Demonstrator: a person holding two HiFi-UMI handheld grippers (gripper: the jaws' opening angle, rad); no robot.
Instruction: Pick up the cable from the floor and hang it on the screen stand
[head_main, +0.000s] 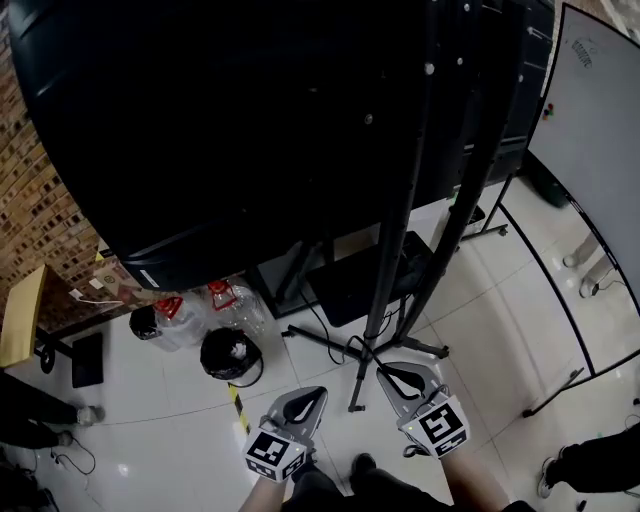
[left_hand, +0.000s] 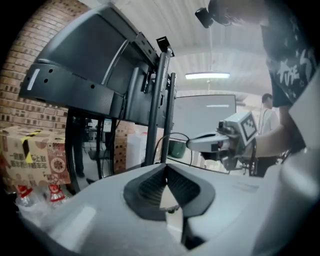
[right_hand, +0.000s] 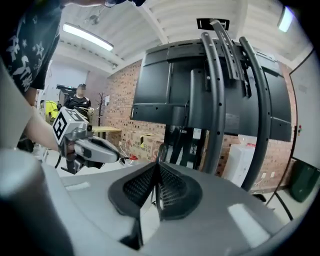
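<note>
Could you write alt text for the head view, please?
Seen from above, the left hand-held gripper and right hand-held gripper point toward the base of a black screen stand holding a large dark screen, over a white tiled floor. A whiteboard stands at right.

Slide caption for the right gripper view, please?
Right claw shut on the cable, raised towards the screen stand behind the screen.

Black screen on a black stand; glossy white tiled floor; red-brown brick wall; grey left tool and right tool with black-and-white square markers; thin dark cable.
</note>
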